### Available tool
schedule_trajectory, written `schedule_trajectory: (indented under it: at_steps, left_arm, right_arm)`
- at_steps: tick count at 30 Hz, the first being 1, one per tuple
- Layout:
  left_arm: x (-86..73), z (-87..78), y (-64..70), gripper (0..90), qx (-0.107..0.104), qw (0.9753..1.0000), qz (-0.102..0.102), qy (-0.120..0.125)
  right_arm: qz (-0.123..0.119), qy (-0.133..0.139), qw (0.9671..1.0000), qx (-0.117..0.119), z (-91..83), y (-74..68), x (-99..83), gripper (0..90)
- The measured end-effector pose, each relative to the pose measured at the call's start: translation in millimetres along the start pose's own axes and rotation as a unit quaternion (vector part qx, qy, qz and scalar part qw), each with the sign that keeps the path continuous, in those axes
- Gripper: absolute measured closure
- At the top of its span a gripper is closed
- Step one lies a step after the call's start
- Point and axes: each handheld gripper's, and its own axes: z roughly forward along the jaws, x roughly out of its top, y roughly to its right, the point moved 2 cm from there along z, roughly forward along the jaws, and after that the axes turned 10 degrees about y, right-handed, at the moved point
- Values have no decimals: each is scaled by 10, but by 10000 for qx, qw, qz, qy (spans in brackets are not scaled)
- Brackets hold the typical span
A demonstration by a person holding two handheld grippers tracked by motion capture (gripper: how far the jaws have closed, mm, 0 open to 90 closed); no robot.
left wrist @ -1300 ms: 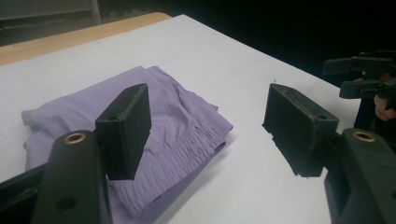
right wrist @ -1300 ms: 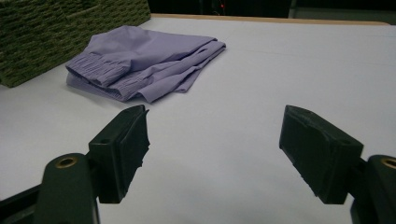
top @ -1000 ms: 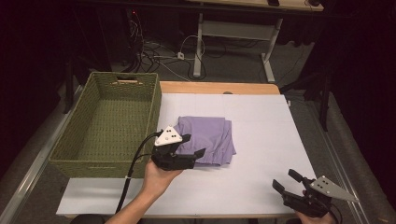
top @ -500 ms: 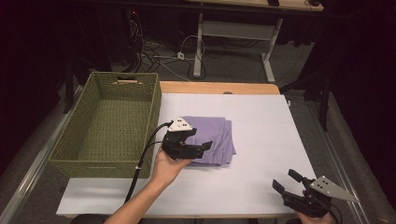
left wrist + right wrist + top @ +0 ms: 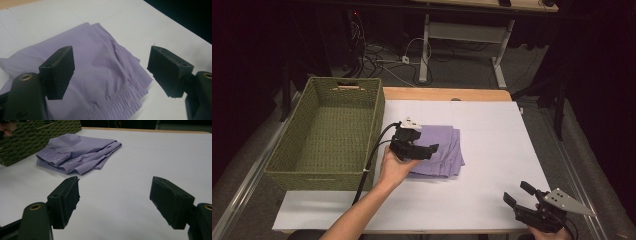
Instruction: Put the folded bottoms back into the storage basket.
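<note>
The left gripper (image 5: 426, 150) hangs with its 2 black jaws spread wide and empty, directly over the near left part of the folded lilac cotton garment (image 5: 105, 72), whose gathered waistband faces the desk's near edge. That garment lies mid-desk, just beside the woven green rectangular basket (image 5: 324, 132). The right gripper (image 5: 519, 197), likewise released, sits well apart at the near right corner, so the left is nearer.

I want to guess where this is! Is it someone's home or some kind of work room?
Probably a work room or lab, not a home. A bare white table stands in a dark room, loose cables lie on the floor behind it, and a person holds a camera-fitted gripper over a folded purple cloth.
</note>
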Motion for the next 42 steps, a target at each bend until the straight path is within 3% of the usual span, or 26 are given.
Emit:
schedule_trajectory:
  at_steps: [11, 20, 27, 36, 42]
  left_arm:
    - [0, 135, -173, 208, 283, 9992, -143, -229]
    - [27, 285, -291, 201, 506, 9971, -213, -532]
    - [37, 379, -427, 177, 626, 9944, -448, -723]
    - [18, 443, -533, 172, 862, 9918, -527, -789]
    - [1, 482, -618, 171, 1020, 9881, -609, -976]
  right_arm:
    - [20, -23, 10000, -10, 12, 5, 1, 242]
    - [-4, -46, 10000, -12, 18, -5, 3, 244]
    - [-5, -51, 10000, 0, 20, -3, 2, 244]
    - [-7, -42, 10000, 5, 21, -8, 3, 244]
    - [-27, -33, 10000, 27, 28, -9, 3, 244]
